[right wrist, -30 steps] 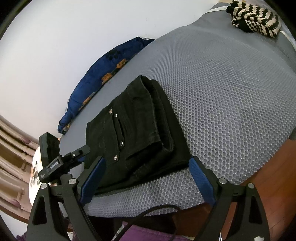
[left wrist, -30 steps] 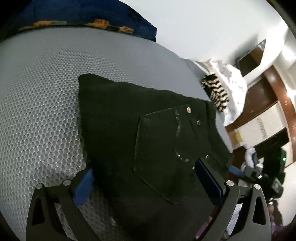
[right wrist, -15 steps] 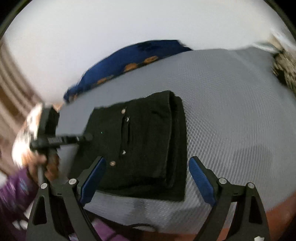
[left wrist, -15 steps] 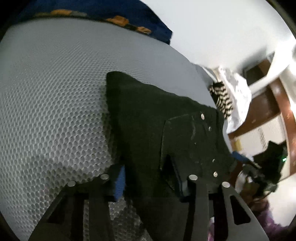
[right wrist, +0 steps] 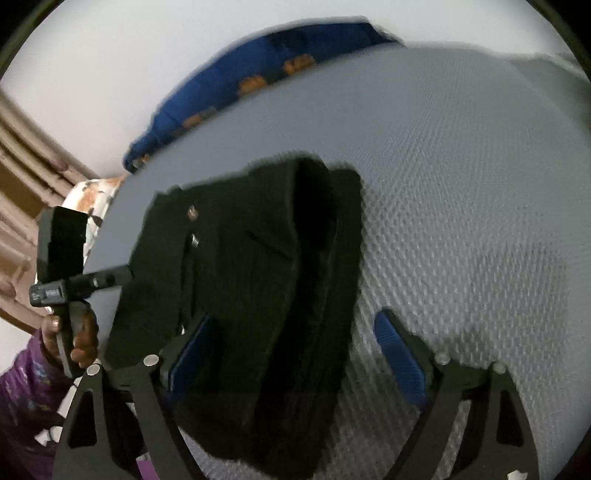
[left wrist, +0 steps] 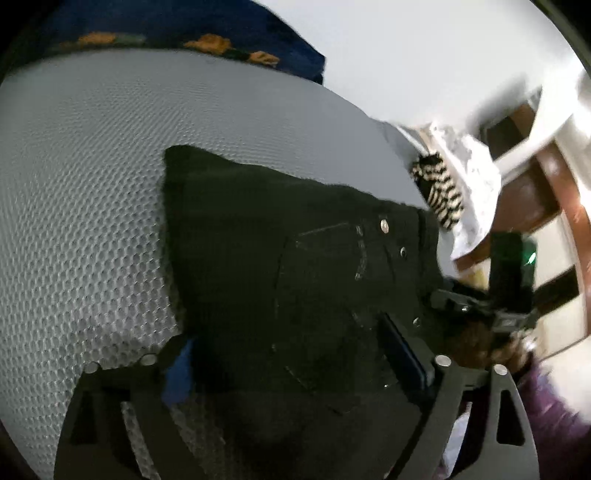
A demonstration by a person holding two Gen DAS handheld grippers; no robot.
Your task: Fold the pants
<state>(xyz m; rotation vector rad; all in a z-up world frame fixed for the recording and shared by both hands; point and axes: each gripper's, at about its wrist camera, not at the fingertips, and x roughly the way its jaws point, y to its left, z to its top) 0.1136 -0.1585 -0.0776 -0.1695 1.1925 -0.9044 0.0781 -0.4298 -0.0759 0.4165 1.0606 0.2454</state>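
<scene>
Black folded pants (left wrist: 295, 266) lie on a grey mesh bed surface (left wrist: 81, 206), back pocket and rivets facing up. My left gripper (left wrist: 291, 354) is open, its blue-padded fingers straddling the near edge of the pants. In the right wrist view the same pants (right wrist: 258, 288) show their stacked folded edges. My right gripper (right wrist: 291, 354) is open, its left finger over the pants and its right finger over bare mesh (right wrist: 461, 221). The left gripper also appears at the left of the right wrist view (right wrist: 66, 266), held by a hand.
A blue pillow with orange print (left wrist: 177, 33) lies at the far edge of the bed, also in the right wrist view (right wrist: 258, 77). A black-and-white striped cloth (left wrist: 439, 195) and white bedding (left wrist: 472, 173) lie at the right. Wooden furniture (left wrist: 535, 199) stands beyond.
The left gripper closed partly half a second ago and has now opened wide again. The right gripper moved in closer over the folded edge of the pants.
</scene>
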